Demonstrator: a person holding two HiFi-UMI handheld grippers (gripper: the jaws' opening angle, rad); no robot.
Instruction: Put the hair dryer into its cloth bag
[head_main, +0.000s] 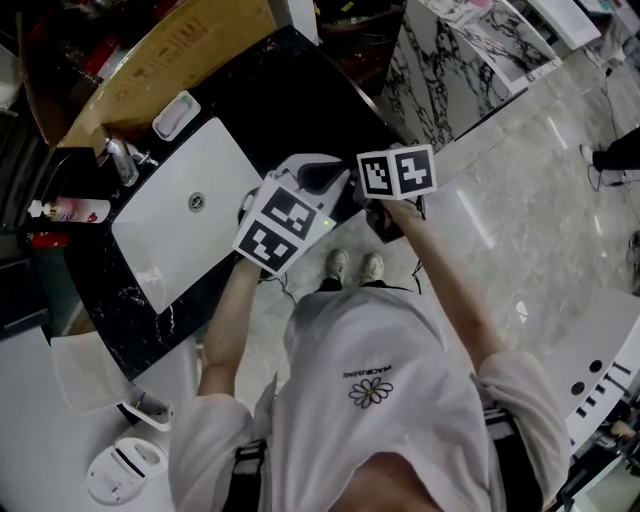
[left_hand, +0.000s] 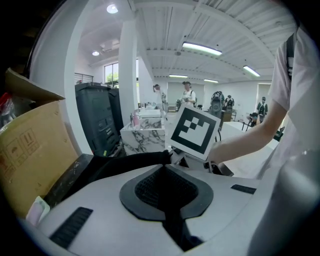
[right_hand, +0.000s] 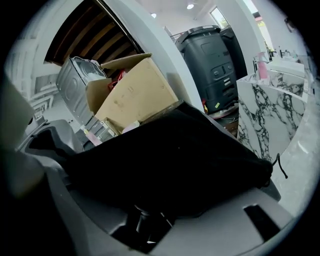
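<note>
Presently, at three o'clock of the white sink (head_main: 225, 160), the left gripper (left_hand: 167, 163) has its jaws pressed together on an edge of the black cloth bag (right_hand: 190, 150). The right gripper (right_hand: 165, 192), jaws spread, clasps the bag's bulk. The hair dryer cannot be made out.

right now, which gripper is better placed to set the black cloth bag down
Right, likely: the right gripper grips the black cloth bag by its bulk; the left gripper only pinches a thin edge.
</note>
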